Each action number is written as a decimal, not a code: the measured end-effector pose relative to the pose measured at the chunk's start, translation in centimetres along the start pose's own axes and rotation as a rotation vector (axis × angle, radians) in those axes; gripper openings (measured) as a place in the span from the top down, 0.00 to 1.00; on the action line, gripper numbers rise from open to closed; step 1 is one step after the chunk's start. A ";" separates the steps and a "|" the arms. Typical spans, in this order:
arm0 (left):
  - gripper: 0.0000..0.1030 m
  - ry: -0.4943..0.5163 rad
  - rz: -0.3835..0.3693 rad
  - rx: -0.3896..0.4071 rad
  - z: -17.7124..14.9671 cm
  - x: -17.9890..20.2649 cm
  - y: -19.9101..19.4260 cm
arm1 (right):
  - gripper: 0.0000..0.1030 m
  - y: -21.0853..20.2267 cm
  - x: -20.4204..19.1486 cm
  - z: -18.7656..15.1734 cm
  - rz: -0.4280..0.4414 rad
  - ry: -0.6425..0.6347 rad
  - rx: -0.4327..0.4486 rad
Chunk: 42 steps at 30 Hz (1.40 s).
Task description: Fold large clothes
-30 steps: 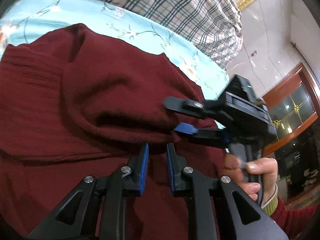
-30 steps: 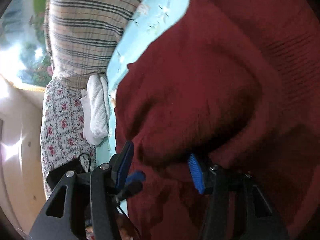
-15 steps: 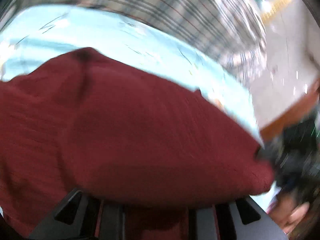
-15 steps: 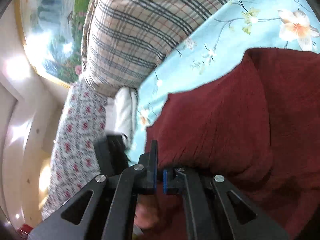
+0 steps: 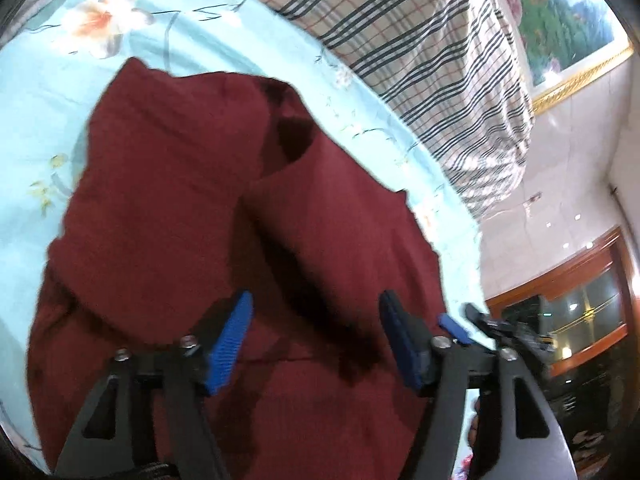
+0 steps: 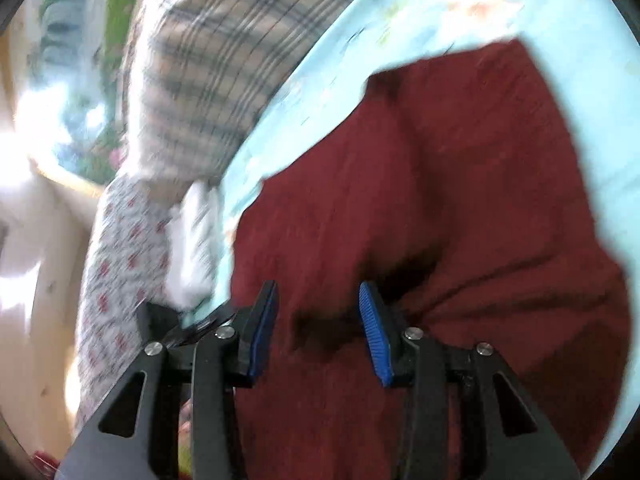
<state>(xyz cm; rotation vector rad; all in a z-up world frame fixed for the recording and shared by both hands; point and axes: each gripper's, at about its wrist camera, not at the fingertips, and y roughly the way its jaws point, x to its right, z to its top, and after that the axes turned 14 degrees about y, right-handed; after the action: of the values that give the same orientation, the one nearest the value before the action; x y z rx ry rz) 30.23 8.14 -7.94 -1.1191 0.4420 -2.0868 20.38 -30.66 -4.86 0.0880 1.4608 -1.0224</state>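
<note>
Left gripper spread wide, blue pads clear of cloth, nothing pinched. Right gripper likewise parted, empty, hovering over the same fabric. Beneath both, dark red sweater lying folded over itself on light blue floral sheet, a fold ridge running down between the left jaws. Beyond, plaid blanket heaped at the sheet's far edge. Right view blurred.

1 maroon sweater, 1 plaid blanket, 2 grippers.
</note>
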 end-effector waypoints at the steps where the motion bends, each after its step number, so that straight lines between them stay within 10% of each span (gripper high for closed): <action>1: 0.30 0.001 -0.009 0.001 0.4 0.3 0.2 | 0.57 0.1 0.3 0.6 -0.029 0.012 0.016; 5: 0.32 0.055 0.060 -0.036 1.5 1.7 2.5 | 0.57 1.8 1.4 2.6 -0.129 0.051 0.045; 8: 0.45 0.102 0.140 -0.105 1.1 2.0 4.7 | 0.92 3.3 0.8 3.4 -0.092 0.012 0.008; 11: 0.45 0.150 0.174 -0.107 0.9 2.7 4.9 | 0.92 1.4 -1.5 3.6 -0.038 -0.115 0.120; 16: 0.48 0.177 0.186 -0.114 0.6 2.8 4.8 | 0.86 -0.1 -0.1 3.8 -0.237 -0.072 0.195; 19: 0.49 0.183 0.197 -0.115 0.5 2.7 4.8 | 0.86 -1.2 -1.2 2.5 -0.195 -0.115 0.242; 22: 0.52 0.184 0.207 -0.118 0.5 2.4 4.8 | 0.85 1.2 -3.0 0.6 -0.129 -0.212 0.119; 26: 0.55 0.190 0.222 -0.129 0.7 2.5 5.1 | 0.85 5.6 -0.3 0.0 -0.326 -0.161 -0.010; 35: 0.54 0.186 0.253 -0.123 -1.0 3.1 1.8 | 0.81 -0.3 -0.7 -2.0 -0.177 -0.116 0.073; 39: 0.47 0.194 0.318 -0.098 -3.5 3.0 -2.2 | 0.53 -3.6 -0.2 -3.0 -0.186 -0.125 0.122; 42: 0.47 0.184 0.374 -0.096 -5.6 2.0 -5.3 | 0.53 -6.4 1.1 -4.4 -0.251 -0.136 0.175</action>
<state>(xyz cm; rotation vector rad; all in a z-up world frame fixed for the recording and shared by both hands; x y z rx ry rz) 22.60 10.15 -6.80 -0.8242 0.7835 -1.8563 12.87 -32.39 -3.29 -0.0400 1.2783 -1.3343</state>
